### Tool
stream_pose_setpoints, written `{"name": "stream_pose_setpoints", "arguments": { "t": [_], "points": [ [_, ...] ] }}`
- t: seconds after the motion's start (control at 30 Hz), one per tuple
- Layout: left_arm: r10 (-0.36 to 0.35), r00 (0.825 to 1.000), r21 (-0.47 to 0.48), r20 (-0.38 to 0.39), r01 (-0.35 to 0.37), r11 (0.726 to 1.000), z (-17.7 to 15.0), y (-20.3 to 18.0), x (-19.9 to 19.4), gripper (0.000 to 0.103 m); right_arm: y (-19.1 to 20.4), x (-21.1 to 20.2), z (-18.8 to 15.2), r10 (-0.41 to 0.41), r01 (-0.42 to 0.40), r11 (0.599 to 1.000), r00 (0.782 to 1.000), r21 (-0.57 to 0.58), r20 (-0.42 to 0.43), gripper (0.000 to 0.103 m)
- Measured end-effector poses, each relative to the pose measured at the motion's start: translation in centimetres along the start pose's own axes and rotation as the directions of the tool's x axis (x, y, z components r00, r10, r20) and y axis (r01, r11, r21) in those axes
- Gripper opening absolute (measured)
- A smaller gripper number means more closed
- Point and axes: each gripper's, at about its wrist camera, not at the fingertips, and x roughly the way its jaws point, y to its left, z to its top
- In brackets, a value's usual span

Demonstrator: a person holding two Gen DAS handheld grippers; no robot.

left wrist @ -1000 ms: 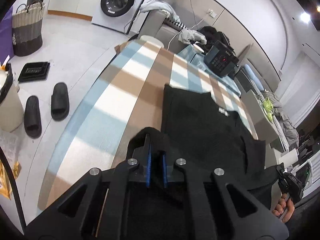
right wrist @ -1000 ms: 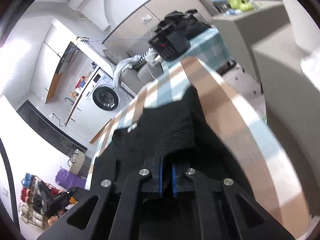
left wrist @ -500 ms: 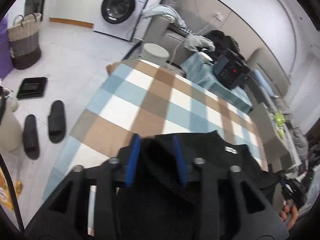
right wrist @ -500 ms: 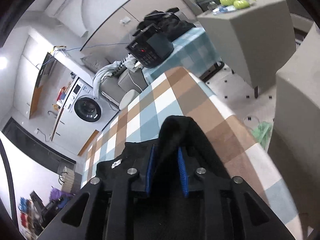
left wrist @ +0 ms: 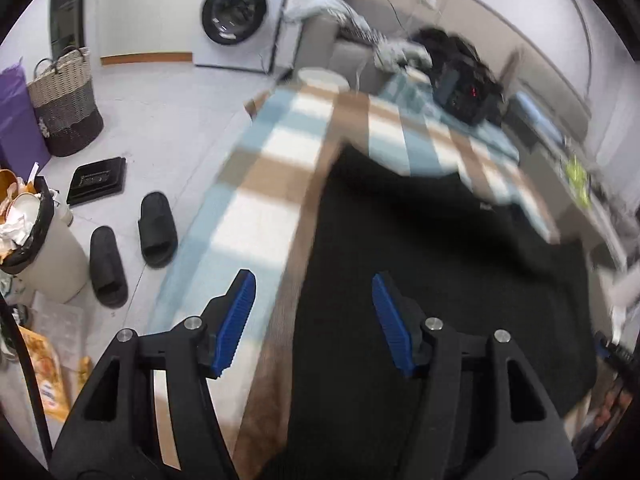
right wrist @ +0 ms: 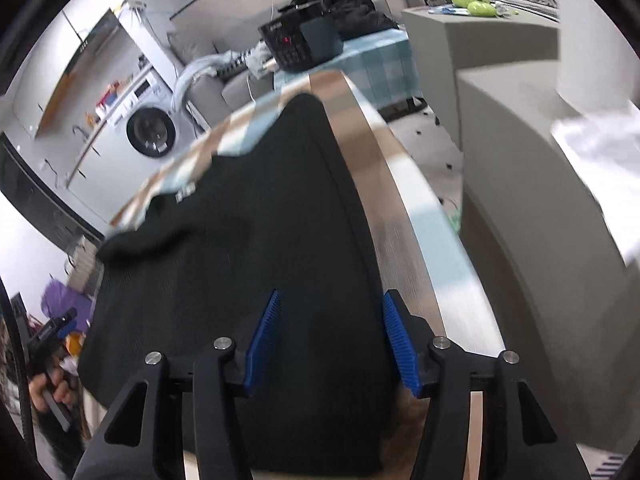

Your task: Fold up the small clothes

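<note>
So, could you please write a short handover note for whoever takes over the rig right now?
Left claw: open, jaws just opened, gripping nothing, above the left edge of the black knitted garment.
Right claw: open, jaws just opened, cloth lies beneath, unpinched.
Garment lies flat on the blue, brown and white checked tablecloth.
Done: both claws have let go of the garment.
Left: whether further folds are needed can't be told; check.

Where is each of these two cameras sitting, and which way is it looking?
Left wrist: rides the left gripper, looking down along its open fingers at the black garment on the checked table.
Right wrist: rides the right gripper, open, over the same garment; a hand shows.
Shared: garment, table, washing machine.
</note>
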Motion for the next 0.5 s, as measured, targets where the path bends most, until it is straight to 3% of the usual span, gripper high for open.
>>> {"name": "stream_pose_setpoints", "arguments": {
  "t": [0.1,0.23,0.37,0.5],
  "points": [
    [-0.019,0.999,0.001,-0.05,0.019,1.0,-3.2,0.2,-0.3,0.058,-0.3,-0.6,-2.5,-0.008,0.008,1.0,0.999,-0.02,-0.032,0.055],
    [-0.053,0.994,-0.016,-0.092,0.051,0.999,-6.3,0.4,-0.6,0.058,-1.1,-0.8,-4.5,0.042,-0.041,0.999,0.998,0.01,-0.055,0.058],
    [-0.091,0.99,-0.039,-0.108,0.087,0.995,-7.8,0.2,-0.7,0.058,-0.3,-0.8,-4.9,0.073,-0.073,0.997,0.996,-0.001,-0.046,0.059],
    [-0.112,0.989,-0.004,-0.102,0.112,0.994,-8.7,-0.8,-1.0,0.058,1.1,-0.5,-4.9,0.09,-0.092,0.994,0.995,-0.052,-0.038,0.058]
  ]
}}
